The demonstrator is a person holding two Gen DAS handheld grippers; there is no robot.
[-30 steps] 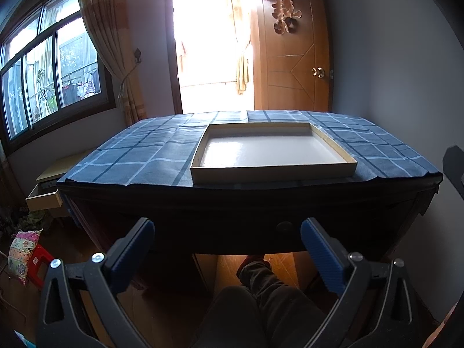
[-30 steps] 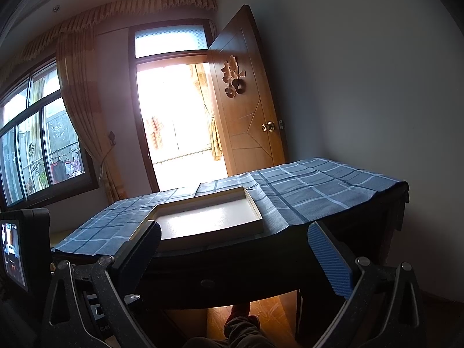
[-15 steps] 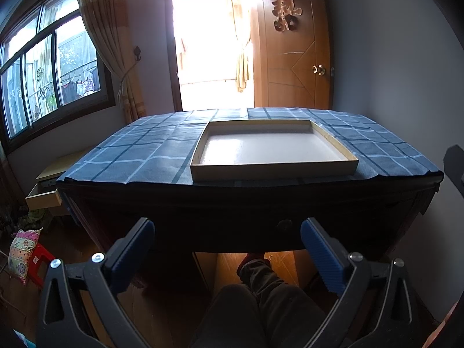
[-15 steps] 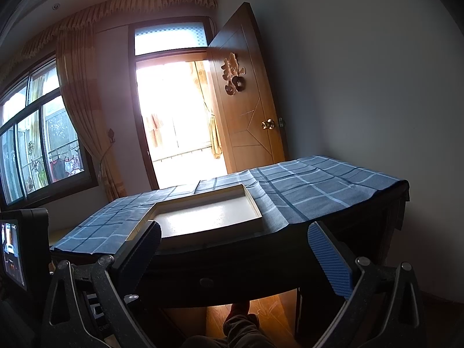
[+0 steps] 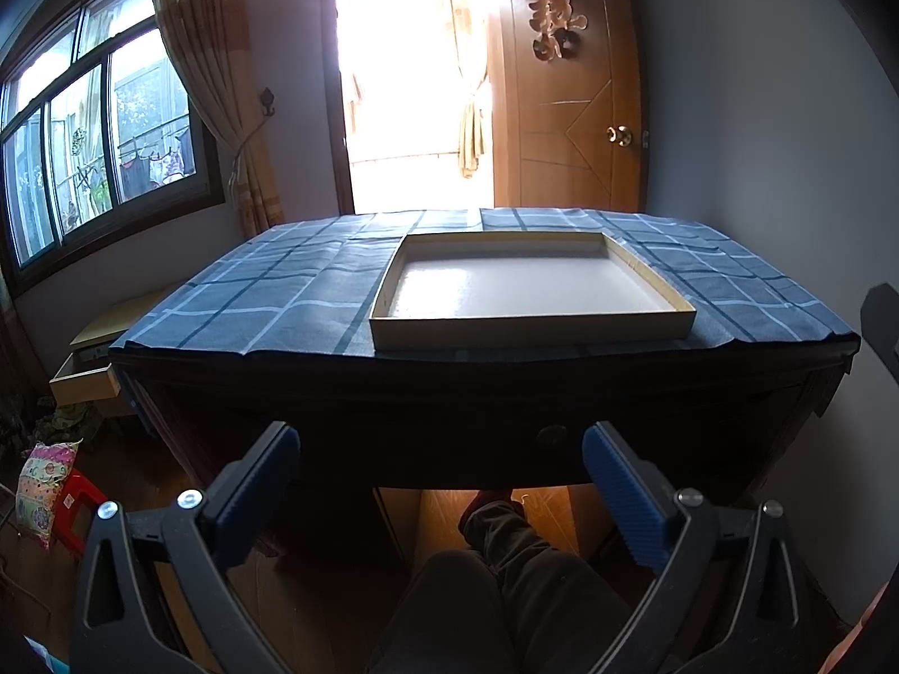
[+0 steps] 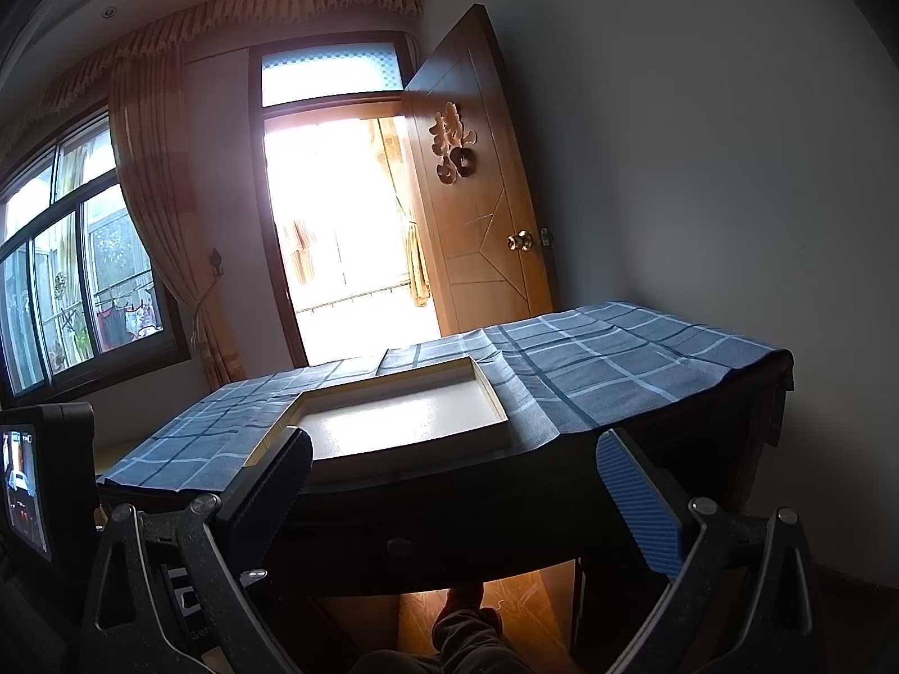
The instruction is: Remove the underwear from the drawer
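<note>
Jaws wide on left gripper (image 5: 441,472) and right gripper (image 6: 452,483); drawer knob (image 5: 551,438), seemingly small and shadowed, risks a missed grab.

A shallow tray (image 5: 531,295) lies on the checked cloth (image 5: 269,297) near the table's front edge; an open door (image 5: 567,112) stands behind

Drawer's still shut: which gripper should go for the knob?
Left, probably. The left gripper is open, with the knob between its fingers. From the right gripper, also open, the knob sits lower and left of centre.
</note>
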